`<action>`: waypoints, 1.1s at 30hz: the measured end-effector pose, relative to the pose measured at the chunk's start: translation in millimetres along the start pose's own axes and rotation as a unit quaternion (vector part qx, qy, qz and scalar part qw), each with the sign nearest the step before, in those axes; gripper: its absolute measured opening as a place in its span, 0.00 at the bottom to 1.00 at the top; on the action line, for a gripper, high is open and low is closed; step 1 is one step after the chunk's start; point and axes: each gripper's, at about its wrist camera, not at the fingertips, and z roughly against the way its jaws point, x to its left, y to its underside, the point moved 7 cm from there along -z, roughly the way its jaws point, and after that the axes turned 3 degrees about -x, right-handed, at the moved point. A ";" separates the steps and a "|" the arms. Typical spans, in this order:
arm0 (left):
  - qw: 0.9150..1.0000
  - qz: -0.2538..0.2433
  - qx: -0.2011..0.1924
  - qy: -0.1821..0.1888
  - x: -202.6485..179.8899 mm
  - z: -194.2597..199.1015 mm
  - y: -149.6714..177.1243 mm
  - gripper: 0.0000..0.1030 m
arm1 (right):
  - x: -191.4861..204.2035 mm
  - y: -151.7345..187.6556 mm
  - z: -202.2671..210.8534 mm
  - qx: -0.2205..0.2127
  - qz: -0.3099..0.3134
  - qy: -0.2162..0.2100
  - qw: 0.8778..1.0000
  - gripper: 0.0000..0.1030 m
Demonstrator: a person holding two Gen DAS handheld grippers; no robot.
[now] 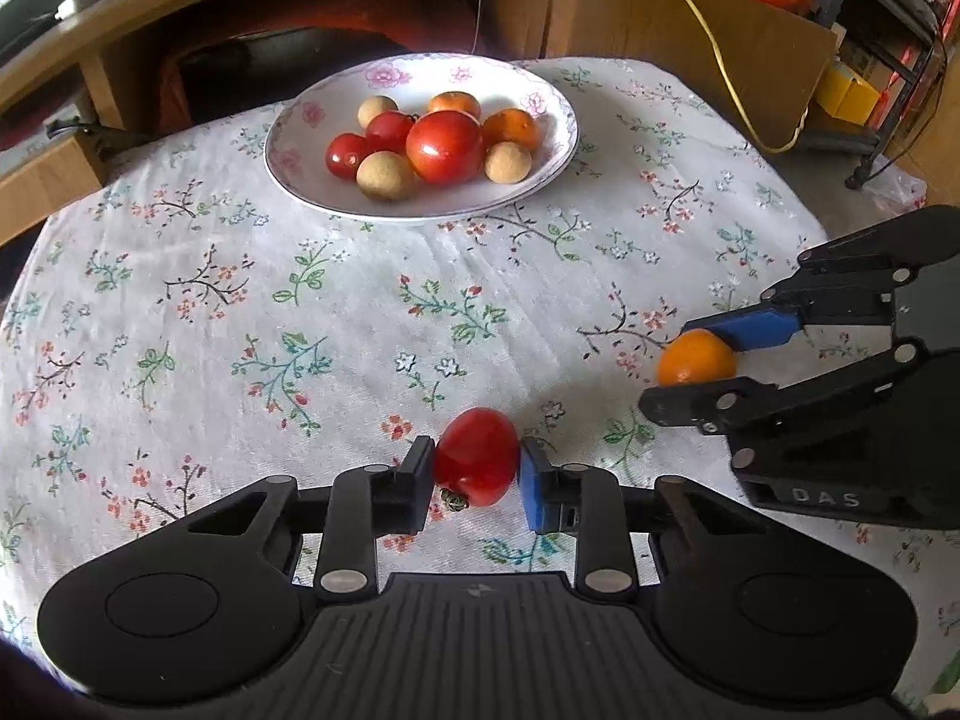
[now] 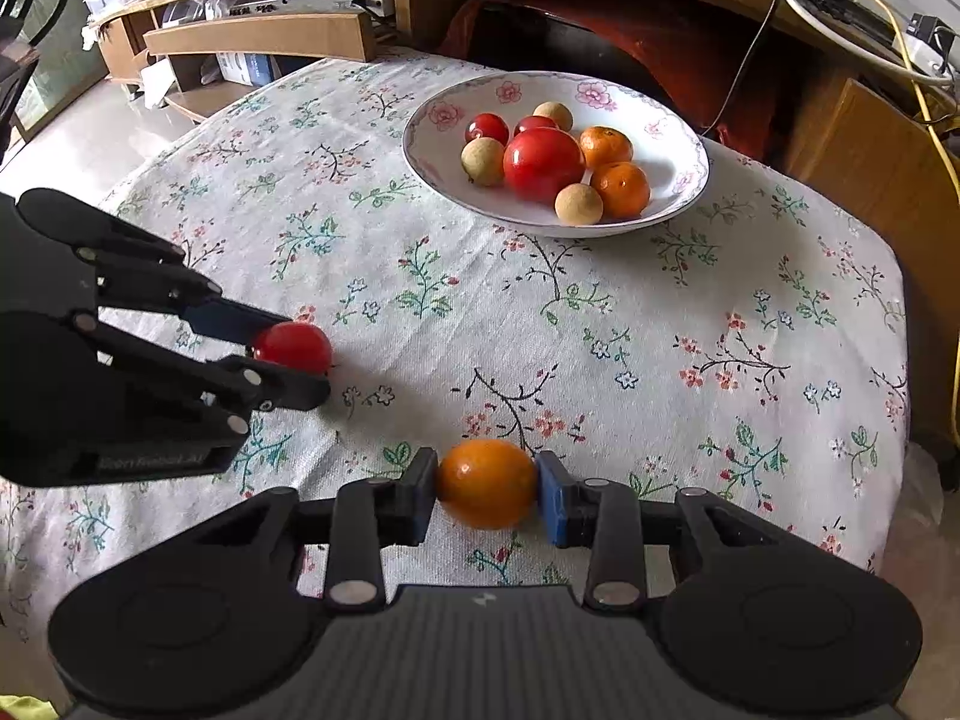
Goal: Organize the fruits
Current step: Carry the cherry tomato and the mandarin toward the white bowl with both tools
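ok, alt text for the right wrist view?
The right tool grips an orange just above a floral tablecloth. At left, the left tool holds a red tomato; behind sits a plate of fruit.

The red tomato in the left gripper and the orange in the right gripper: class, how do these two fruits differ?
Colour: the red tomato is glossy red, the orange is orange. Detail: the tomato shows a dried green stem end near its lower left; the orange shows none. Holder: the tomato sits in the left gripper, the orange in the right gripper. Both are roundish, clamped over the floral tablecloth, outside the plate.
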 end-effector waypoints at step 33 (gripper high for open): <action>0.999 0.021 -0.031 -0.004 -1.9 12.8 -19.1 0.36 | -2.9 -25.1 9.4 -0.032 -0.036 -0.002 0.999 0.34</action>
